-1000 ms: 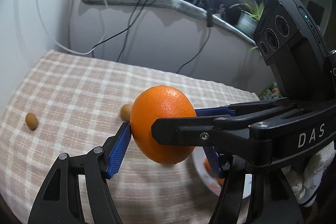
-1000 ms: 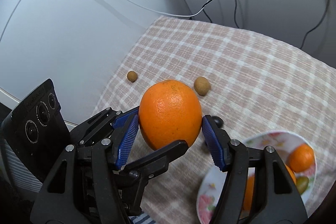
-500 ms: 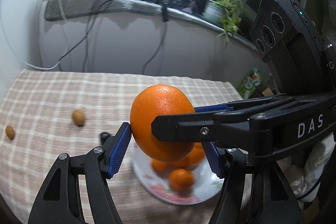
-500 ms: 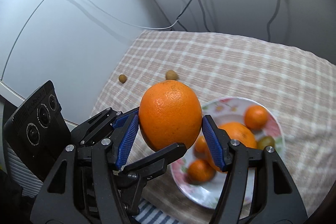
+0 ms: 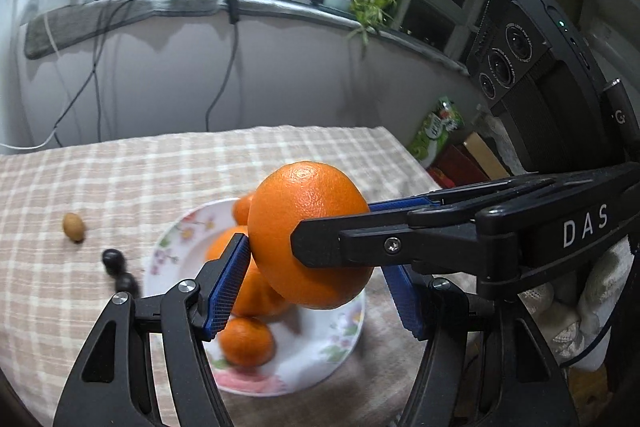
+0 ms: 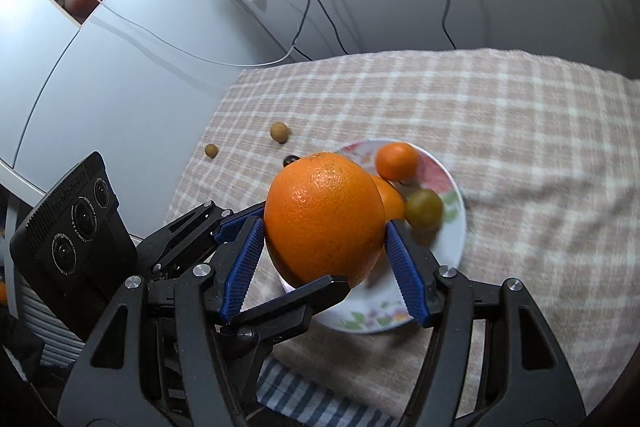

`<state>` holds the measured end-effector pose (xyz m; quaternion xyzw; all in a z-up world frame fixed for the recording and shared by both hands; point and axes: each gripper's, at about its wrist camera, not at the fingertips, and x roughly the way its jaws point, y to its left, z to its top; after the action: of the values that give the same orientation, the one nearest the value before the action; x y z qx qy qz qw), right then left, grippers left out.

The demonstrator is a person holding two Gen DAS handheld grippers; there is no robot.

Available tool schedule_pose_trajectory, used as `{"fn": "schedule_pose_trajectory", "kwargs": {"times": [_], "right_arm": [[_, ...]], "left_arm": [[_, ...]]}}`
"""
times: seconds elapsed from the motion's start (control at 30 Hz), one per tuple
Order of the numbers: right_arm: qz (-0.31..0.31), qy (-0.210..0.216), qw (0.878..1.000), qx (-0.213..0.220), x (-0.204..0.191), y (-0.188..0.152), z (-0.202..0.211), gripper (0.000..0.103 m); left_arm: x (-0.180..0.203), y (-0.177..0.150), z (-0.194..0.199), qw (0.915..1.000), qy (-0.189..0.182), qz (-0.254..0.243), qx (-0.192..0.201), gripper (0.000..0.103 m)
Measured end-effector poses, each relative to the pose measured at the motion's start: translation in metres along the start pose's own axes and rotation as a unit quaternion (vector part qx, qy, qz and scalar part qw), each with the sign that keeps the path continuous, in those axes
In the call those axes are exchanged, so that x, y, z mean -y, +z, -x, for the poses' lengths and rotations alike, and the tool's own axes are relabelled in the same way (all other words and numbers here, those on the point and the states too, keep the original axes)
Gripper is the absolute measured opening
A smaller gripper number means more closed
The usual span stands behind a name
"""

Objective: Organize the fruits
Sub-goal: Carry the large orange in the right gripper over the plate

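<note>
Both claws hold one big orange [image 5: 308, 235] together. The left claw [image 5: 316, 287] squeezes it from its two sides with blue pads, and the right claw [image 6: 326, 259] squeezes it too, crossing in front of the other. So each claw is closed on the orange, and it hangs in the air just above the plate [image 6: 452, 187].

The plate has flowers painted on it and sits on a desk with a checked cloth [image 6: 500, 131]. Some fruit is already on it. I can see a small orange [image 6: 397, 161] at the far side, a greenish round fruit [image 6: 424, 209] next to it, and a bit of another orange one [image 6: 390, 201] peeking out behind the big orange. The left view shows one more small orange [image 5: 246, 341] at the near side of the plate.

So part of the job looks done, and the big orange looks like the next one to go on the plate. It is not down yet.

Some things are left on the cloth. Two little brown round fruits [image 6: 279, 132] [image 6: 211, 150] lie apart from the plate. Two small dark round things [image 5: 113, 259] lie just beside the plate rim. I think these need to be picked up after the orange is set down.
</note>
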<state>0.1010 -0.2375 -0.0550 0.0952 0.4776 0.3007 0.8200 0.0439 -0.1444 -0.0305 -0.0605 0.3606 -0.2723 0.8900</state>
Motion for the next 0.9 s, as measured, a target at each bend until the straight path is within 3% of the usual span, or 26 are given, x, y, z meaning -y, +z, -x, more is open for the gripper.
{"fn": "schedule_pose_trajectory", "kwargs": {"times": [0.5, 0.9], "right_arm": [[-0.05, 0.01, 0.999, -0.01, 0.038, -0.028, 0.004, 0.065], [-0.074, 0.006, 0.997, -0.025, 0.054, -0.03, -0.013, 0.065]], "left_arm": [[0.021, -0.013, -0.026, 0.9988, -0.009, -0.026, -0.04, 0.065], [0.032, -0.016, -0.034, 0.9967, 0.02, -0.069, -0.038, 0.065]]}}
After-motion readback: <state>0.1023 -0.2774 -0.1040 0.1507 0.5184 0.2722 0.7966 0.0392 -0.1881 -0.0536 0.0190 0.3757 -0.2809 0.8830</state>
